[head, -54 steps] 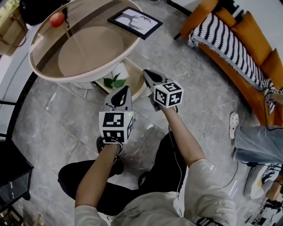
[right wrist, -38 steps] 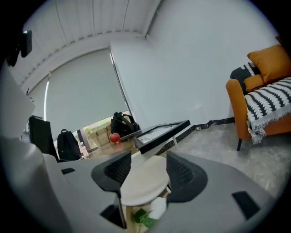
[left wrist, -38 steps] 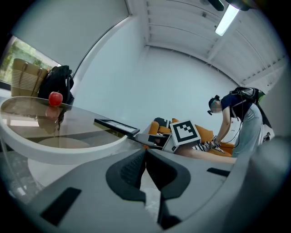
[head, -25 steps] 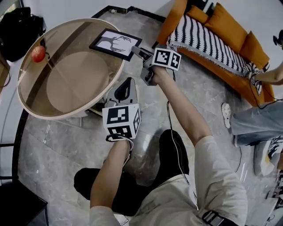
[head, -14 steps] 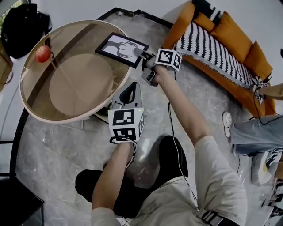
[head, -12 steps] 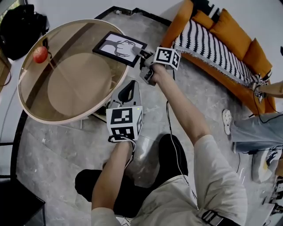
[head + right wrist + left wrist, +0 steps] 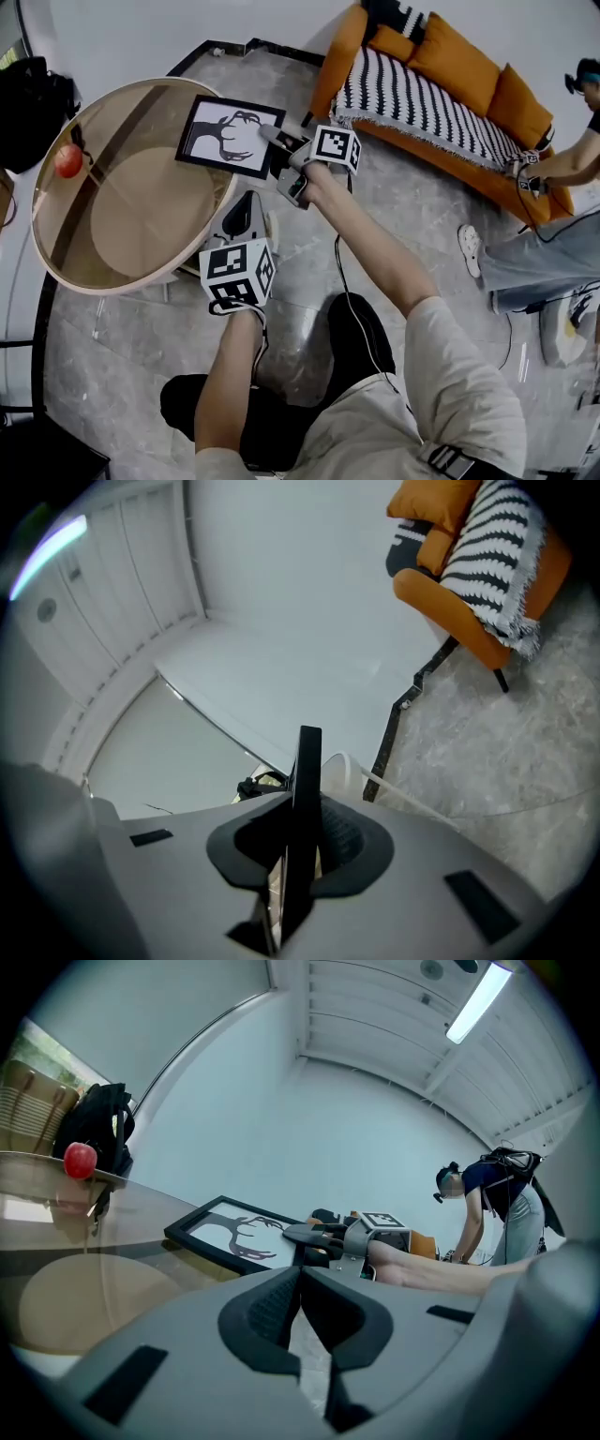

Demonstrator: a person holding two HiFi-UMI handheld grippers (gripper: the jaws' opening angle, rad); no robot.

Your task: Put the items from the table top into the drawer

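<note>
A black picture frame (image 7: 228, 135) with a dark antler print lies at the right rim of the round glass table (image 7: 112, 253). My right gripper (image 7: 272, 139) has just been closing and is shut on the frame's right edge. In the right gripper view the frame (image 7: 305, 771) shows edge-on, pinched between the pads of the right gripper (image 7: 298, 855). A red apple (image 7: 68, 160) sits at the table's far left. My left gripper (image 7: 242, 214) hangs shut and empty beside the table's near edge. From the left gripper (image 7: 300, 1283) I see the frame (image 7: 234, 1234) and the apple (image 7: 81, 1160).
An orange sofa (image 7: 441, 84) with a striped blanket stands at the upper right. A person (image 7: 562, 169) bends down at the far right. A black backpack (image 7: 33, 108) rests beyond the table's left side. Grey tiled floor (image 7: 309, 253) lies beneath my arms.
The right gripper reached the frame's right edge and its jaws closed on it. The frame has shifted slightly with the grip. The left gripper stays by the table's edge.
</note>
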